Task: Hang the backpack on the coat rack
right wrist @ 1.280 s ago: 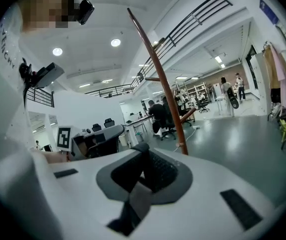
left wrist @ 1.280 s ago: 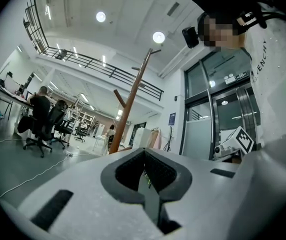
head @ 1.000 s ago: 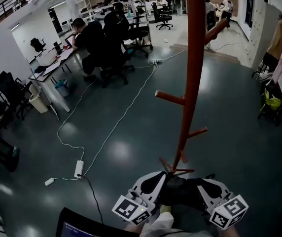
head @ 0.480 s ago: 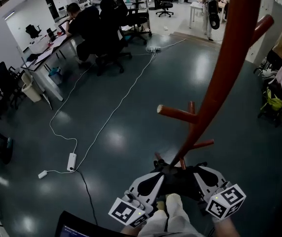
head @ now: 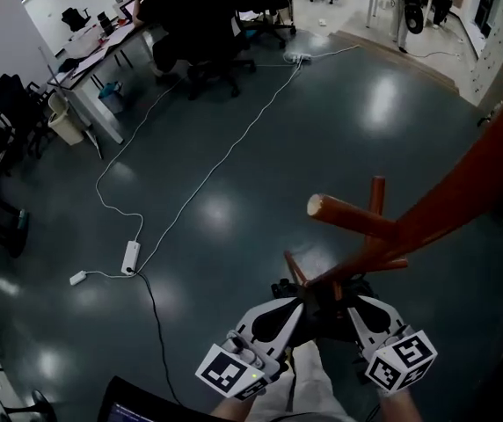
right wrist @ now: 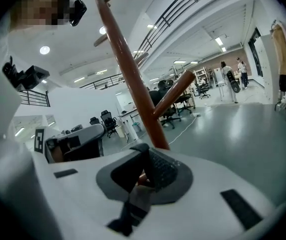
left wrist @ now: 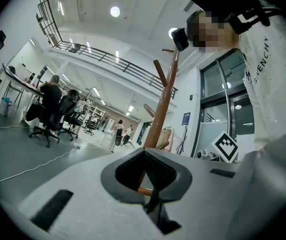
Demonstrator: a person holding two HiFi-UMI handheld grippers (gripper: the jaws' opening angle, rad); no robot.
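The red-brown wooden coat rack [head: 449,205] leans across the right of the head view, with a peg [head: 348,214] sticking out to the left above my grippers. The black backpack [head: 326,299] hangs between the two grippers, close to the rack's lower pegs. My left gripper [head: 278,322] and right gripper [head: 368,316] each hold one side of it. In the left gripper view the left gripper [left wrist: 148,173] is shut on a dark strap [left wrist: 153,203], with the rack's pole [left wrist: 162,109] straight ahead. In the right gripper view the right gripper [right wrist: 143,176] is shut on a grey strap [right wrist: 139,199].
A white power strip [head: 130,256] and its long cable [head: 225,156] cross the dark floor to the left. Desks with seated people and office chairs [head: 207,25] fill the back. A person stands at the far back [head: 407,3]. A laptop's edge [head: 137,404] shows at the bottom left.
The view has closed in on the rack, whose pole and peg now loom larger at the right. Both grippers keep their hold on the backpack, which sits closer under the lower pegs.
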